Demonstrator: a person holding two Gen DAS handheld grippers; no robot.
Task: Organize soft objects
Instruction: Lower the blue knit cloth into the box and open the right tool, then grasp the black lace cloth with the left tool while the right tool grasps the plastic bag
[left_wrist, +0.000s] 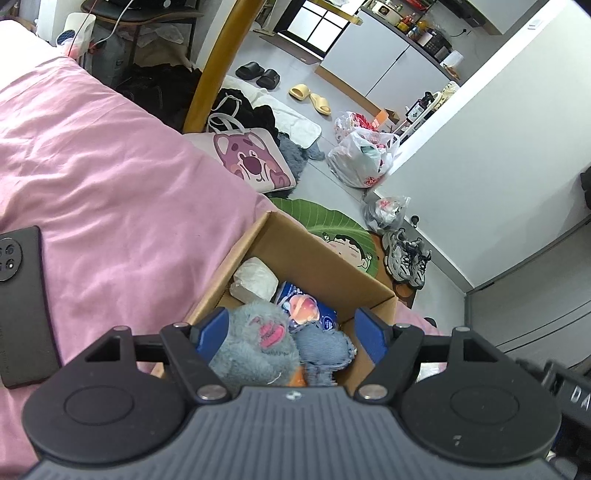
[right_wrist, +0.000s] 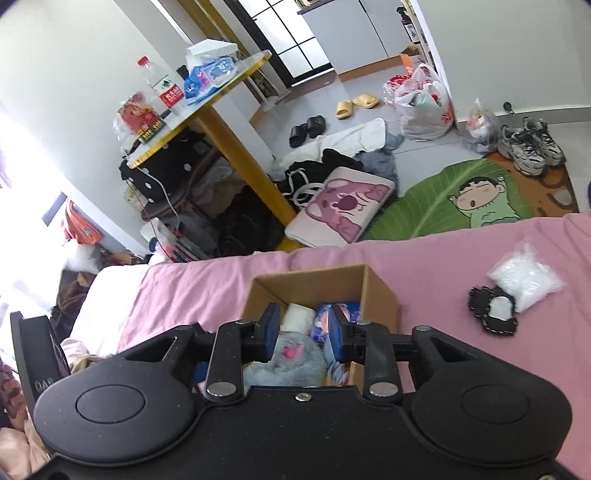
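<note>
2 open claws, left claw (left_wrist: 291, 334), right claw (right_wrist: 303, 334), over 1 cardboard box (left_wrist: 314, 251)

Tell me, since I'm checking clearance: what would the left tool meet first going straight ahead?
Probably the grey plush toy in the cardboard box, lying between the open left tool fingers; depth is uncertain.

Left tongs (left_wrist: 295, 334) spread wide over cardboard box (left_wrist: 314, 258) sitting on pink bed (left_wrist: 110, 166). Grey plush toy (left_wrist: 255, 343) lies in box between the blue pads, beside white packet (left_wrist: 255, 282) and blue pouch (left_wrist: 308, 306). Black phone (left_wrist: 22, 306) on bed, left.
</note>
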